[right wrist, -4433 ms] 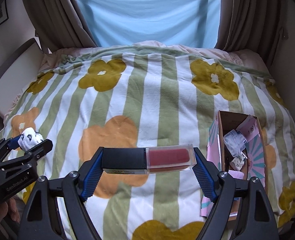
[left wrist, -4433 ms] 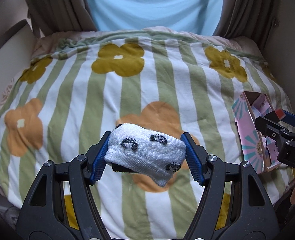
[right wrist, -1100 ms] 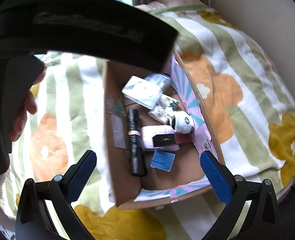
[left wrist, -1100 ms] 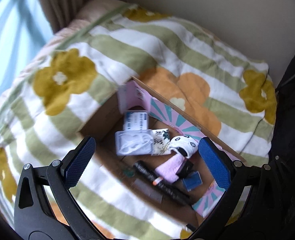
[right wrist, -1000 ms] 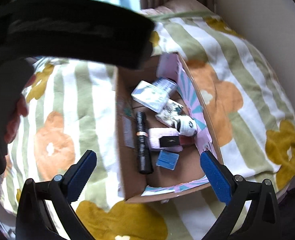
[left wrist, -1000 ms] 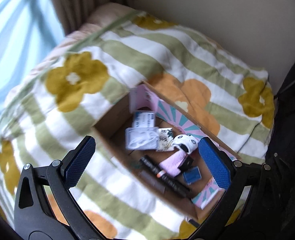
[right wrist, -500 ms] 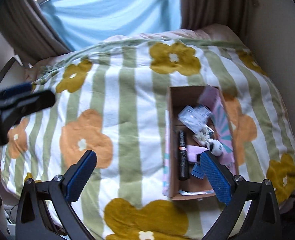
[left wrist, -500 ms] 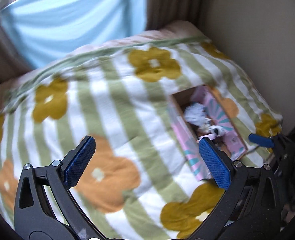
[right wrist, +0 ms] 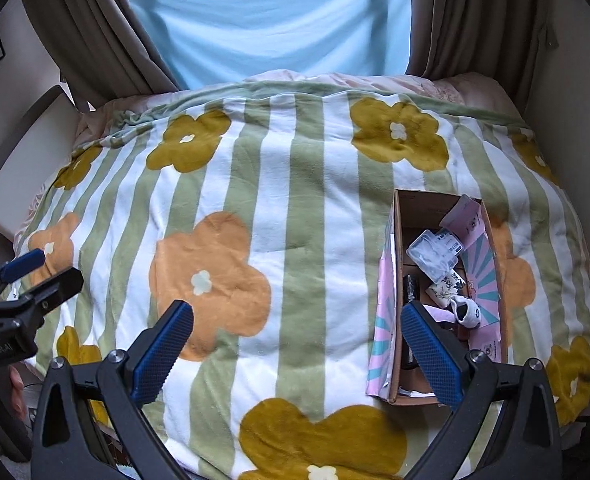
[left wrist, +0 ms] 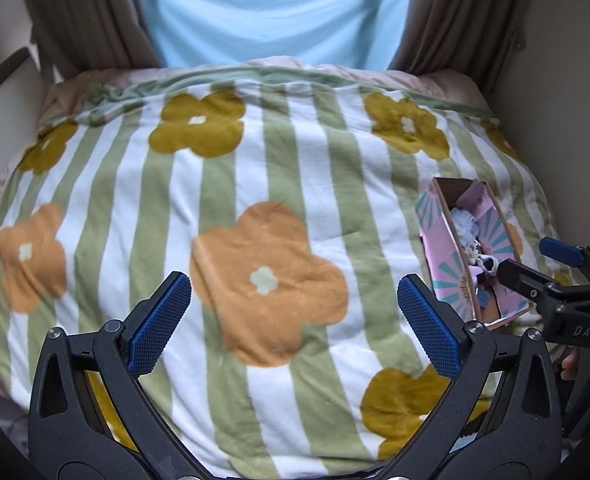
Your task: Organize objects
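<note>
An open cardboard box (right wrist: 395, 248) with pink patterned flaps lies on the right side of the bed; it also shows in the left wrist view (left wrist: 439, 240). Inside are a white rolled sock (right wrist: 467, 310), a clear plastic packet (right wrist: 433, 254), a patterned sachet (right wrist: 447, 284), a pink item and dark items partly hidden by my finger. My left gripper (left wrist: 293, 320) is open and empty above the blanket's middle. My right gripper (right wrist: 295, 342) is open and empty, its right finger (right wrist: 431, 354) over the box's near end. Each gripper shows at the edge of the other's view.
A striped blanket with yellow and orange flowers (left wrist: 263, 280) covers the bed. Brown curtains (right wrist: 475, 16) and a blue window sheet (right wrist: 271, 20) stand behind it. A cream wall runs along the right, close to the box.
Both grippers pulled back from above the box to the bed's near edge and levelled out. The sock and lipstick held earlier now lie in the box; both grippers are empty.
</note>
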Demonstrator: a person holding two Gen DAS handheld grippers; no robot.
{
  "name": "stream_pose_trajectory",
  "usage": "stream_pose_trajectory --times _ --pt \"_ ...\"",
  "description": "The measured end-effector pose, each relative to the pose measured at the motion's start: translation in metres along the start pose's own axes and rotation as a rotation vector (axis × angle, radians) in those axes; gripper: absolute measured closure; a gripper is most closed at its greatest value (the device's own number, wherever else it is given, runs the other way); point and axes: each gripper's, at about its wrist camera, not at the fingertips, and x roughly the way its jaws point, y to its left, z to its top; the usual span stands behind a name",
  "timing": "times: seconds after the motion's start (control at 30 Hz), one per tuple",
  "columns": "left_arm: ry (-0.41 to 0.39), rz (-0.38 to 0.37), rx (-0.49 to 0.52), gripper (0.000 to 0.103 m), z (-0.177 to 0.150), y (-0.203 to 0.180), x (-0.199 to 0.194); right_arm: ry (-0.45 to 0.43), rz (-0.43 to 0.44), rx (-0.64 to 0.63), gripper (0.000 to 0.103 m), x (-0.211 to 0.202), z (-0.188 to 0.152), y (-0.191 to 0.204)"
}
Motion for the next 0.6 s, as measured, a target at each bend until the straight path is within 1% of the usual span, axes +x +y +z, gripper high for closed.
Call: stream_pose_trajectory --times 0.23,0.6 --pt "-0.008 0.005 -0.034 0.0 -0.0002 0.0017 0.0003 -0.008 -0.008 -0.003 0.0 -0.0016 0.0011 0.0015" --pt "-0.007 0.008 -0.039 0.0 -0.0001 -0.004 0.0009 -0.008 -0.008 -0.001 0.0 -0.0025 0.001 0.0007"
